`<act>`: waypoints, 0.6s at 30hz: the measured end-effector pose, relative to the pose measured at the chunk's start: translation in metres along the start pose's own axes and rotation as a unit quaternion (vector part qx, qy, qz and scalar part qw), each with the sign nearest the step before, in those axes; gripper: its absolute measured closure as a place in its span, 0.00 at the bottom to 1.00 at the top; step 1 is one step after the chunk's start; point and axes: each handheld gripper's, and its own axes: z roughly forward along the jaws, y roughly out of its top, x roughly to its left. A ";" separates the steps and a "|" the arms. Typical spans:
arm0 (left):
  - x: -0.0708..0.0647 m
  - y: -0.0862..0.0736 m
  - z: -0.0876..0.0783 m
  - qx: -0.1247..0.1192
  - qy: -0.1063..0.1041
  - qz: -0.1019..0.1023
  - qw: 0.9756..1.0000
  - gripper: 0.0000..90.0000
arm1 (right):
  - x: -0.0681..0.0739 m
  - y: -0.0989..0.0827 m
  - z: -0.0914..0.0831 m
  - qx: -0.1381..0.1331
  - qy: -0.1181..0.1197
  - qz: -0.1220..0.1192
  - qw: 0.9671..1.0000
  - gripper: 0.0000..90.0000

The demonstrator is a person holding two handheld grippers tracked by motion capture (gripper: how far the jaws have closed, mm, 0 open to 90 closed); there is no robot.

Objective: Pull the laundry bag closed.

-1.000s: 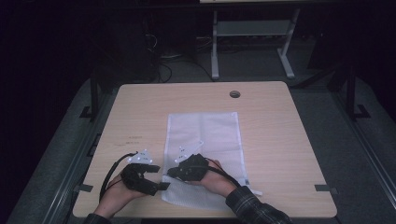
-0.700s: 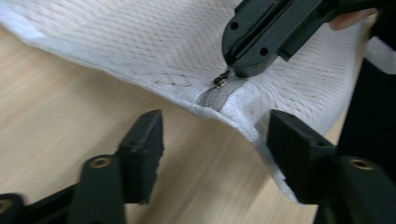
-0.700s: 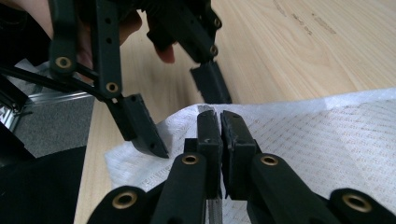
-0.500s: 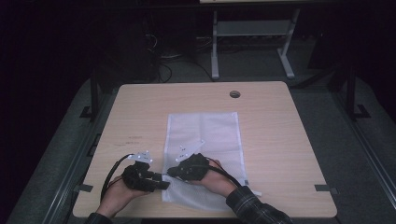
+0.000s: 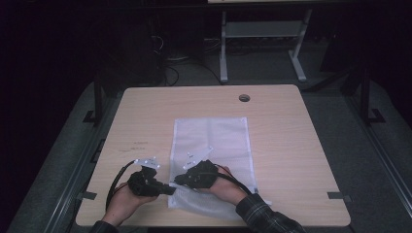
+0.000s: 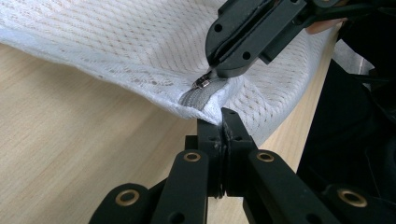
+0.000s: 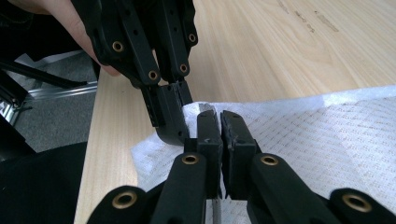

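Bare table (image 5: 301,141) surrounds the mesh bag (image 5: 214,141).

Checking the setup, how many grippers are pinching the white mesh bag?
2. The left gripper clamps the mesh bag at its near left corner; the right gripper clamps its zipper pull beside it.

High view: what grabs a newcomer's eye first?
The white mesh bag lying flat mid-table, pale against the wooden table and the dark room. Next, both grippers meet at its near left corner: the left gripper shut on the corner fabric, the right gripper pinching the zipper pull.
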 end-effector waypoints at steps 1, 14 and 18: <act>0.000 0.000 0.000 -0.001 0.000 -0.003 1.000 0.98 | 0.000 0.000 0.000 0.001 0.000 0.000 1.000 0.96; 0.004 -0.004 -0.005 -0.009 -0.003 -0.013 1.000 0.98 | 0.001 -0.002 -0.003 0.007 0.006 -0.012 1.000 0.97; 0.006 -0.006 -0.007 -0.025 -0.001 -0.016 1.000 0.79 | 0.001 -0.002 -0.002 0.006 0.005 -0.012 1.000 0.97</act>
